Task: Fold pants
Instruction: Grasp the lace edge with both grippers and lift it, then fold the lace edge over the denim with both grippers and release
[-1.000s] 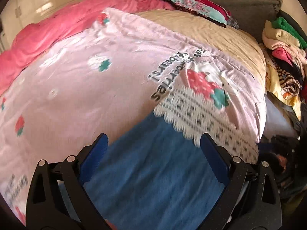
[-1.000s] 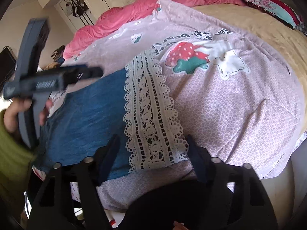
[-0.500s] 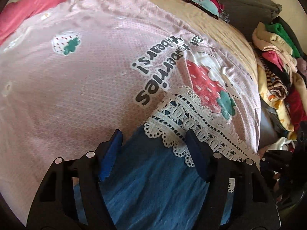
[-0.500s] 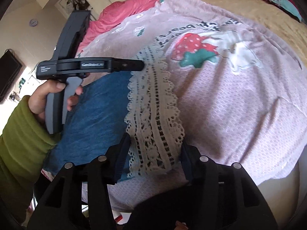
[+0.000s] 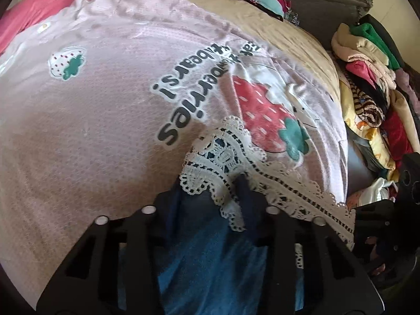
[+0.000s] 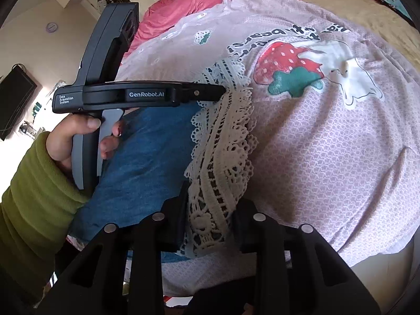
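pants (image 5: 210,257) – 1 | grippers – 2 | bedspread (image 5: 92,131) – 1

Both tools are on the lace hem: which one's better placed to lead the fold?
Neither, probably. The left tool is closing on one end of the lace hem and the right tool on the other, lace between both jaws, so lifting the blue pants together looks best.

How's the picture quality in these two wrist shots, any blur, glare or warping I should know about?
Left wrist view: strong fisheye bending with dark corners, the lace hem fairly sharp, the clothes pile at the right edge squeezed. Right wrist view: same bending, the window area at far left blown out white, the quilt evenly lit, and the black frame at the bottom in deep shadow.
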`<state>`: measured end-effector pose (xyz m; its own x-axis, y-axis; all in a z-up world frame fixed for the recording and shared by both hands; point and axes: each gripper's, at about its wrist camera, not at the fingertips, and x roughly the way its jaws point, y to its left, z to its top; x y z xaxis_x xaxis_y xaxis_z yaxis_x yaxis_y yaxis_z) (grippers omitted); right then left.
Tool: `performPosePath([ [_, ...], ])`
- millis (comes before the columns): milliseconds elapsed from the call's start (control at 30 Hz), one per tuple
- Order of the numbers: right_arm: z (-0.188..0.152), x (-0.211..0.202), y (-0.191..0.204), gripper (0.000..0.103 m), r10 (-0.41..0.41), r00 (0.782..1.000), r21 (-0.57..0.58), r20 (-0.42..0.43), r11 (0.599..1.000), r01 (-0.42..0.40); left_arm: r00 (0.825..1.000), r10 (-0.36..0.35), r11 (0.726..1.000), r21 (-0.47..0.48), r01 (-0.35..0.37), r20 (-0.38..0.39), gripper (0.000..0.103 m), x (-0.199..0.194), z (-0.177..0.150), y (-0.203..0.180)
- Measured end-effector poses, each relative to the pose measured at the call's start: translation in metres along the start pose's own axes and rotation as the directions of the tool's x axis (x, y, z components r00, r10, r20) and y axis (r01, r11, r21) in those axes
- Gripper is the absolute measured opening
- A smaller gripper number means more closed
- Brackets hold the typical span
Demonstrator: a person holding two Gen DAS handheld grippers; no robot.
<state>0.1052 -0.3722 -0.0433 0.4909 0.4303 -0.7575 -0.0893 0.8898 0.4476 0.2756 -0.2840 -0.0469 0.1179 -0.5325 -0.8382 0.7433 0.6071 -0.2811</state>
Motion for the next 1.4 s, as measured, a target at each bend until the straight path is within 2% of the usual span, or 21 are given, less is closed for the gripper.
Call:
performPosePath([
  [100,0.002,0.0,0.0,0.025,0.016,1.0,-0.003,0.015,1.0,-0.016,1.0,-0.015,1.0,-0.012,0.015,0.012,0.024,-0.002,-0.002,0.004],
  [167,0.002,-0.001,0.002,0.024,0.015,1.0,-0.013,0.024,1.0,-0.015,0.999,-0.026,0.999,-0.026,0.027,0.029,0.017,-0.006,-0.005,0.006],
  [333,0.0,-0.013,0.014,0.024,0.06,0.994,-0.077,0.088,0.996,-0.053,0.993,-0.047,0.998,-0.033,0.051,0.105,0.015,-0.035,-0.014,0.002],
  [400,-0.003,-0.019,0.027,0.024,0.077,0.99,-0.126,0.12,0.99,-0.061,0.987,-0.059,0.997,-0.039,0.065,0.149,0.015,-0.056,-0.02,0.002],
  [567,-0.013,-0.036,0.079,0.024,0.181,0.96,-0.281,0.212,0.953,-0.118,0.964,-0.055,0.996,-0.054,0.071,0.258,0.015,-0.118,-0.046,0.007],
  [700,-0.017,-0.029,0.13,0.024,0.257,0.95,-0.389,0.179,0.905,-0.172,0.95,-0.02,0.997,-0.066,0.043,0.312,0.018,-0.157,-0.074,0.017],
  [767,-0.016,-0.014,0.151,0.024,0.28,0.95,-0.426,0.135,0.883,-0.199,0.948,0.028,0.995,-0.1,0.005,0.318,0.022,-0.168,-0.092,0.029],
  [833,-0.018,0.006,0.166,0.024,0.274,0.958,-0.447,0.085,0.87,-0.209,0.95,0.106,0.989,-0.133,-0.069,0.294,0.025,-0.167,-0.109,0.039],
  [900,-0.021,0.026,0.172,0.024,0.252,0.967,-0.449,0.032,0.868,-0.211,0.95,0.137,0.978,-0.19,-0.085,0.28,0.026,-0.168,-0.126,0.054],
  [933,-0.025,0.035,0.173,0.024,0.236,0.972,-0.445,0.006,0.871,-0.209,0.945,0.158,0.967,-0.24,-0.088,0.287,0.031,-0.172,-0.139,0.064],
  [1000,-0.028,0.051,0.171,0.024,0.21,0.977,-0.442,-0.031,0.874,-0.202,0.932,0.161,0.949,-0.31,-0.056,0.325,0.044,-0.184,-0.158,0.08],
  [1033,-0.03,0.058,0.17,0.024,0.198,0.979,-0.444,-0.049,0.874,-0.199,0.919,0.164,0.933,-0.36,-0.026,0.359,0.053,-0.192,-0.172,0.089],
  [1067,-0.031,0.062,0.171,0.024,0.19,0.98,-0.446,-0.061,0.873,-0.197,0.907,0.162,0.917,-0.399,0.006,0.388,0.057,-0.198,-0.183,0.097],
  [1133,-0.033,0.066,0.177,0.025,0.17,0.984,-0.467,-0.062,0.866,-0.179,0.89,0.155,0.882,-0.466,0.07,0.429,0.058,-0.206,-0.202,0.111],
  [1200,-0.039,0.062,0.187,0.026,0.138,0.989,-0.506,-0.044,0.851,-0.141,0.89,0.134,0.848,-0.515,0.124,0.435,0.06,-0.209,-0.212,0.124],
  [1333,-0.046,0.064,0.212,0.028,0.083,0.997,-0.58,0.002,0.812,-0.066,0.876,0.066,0.821,-0.524,0.224,0.477,0.067,-0.218,-0.222,0.134],
  [1400,-0.052,0.067,0.224,0.028,0.064,0.998,-0.63,0.018,0.776,-0.038,0.872,0.027,0.815,-0.516,0.264,0.489,0.072,-0.219,-0.223,0.133],
])
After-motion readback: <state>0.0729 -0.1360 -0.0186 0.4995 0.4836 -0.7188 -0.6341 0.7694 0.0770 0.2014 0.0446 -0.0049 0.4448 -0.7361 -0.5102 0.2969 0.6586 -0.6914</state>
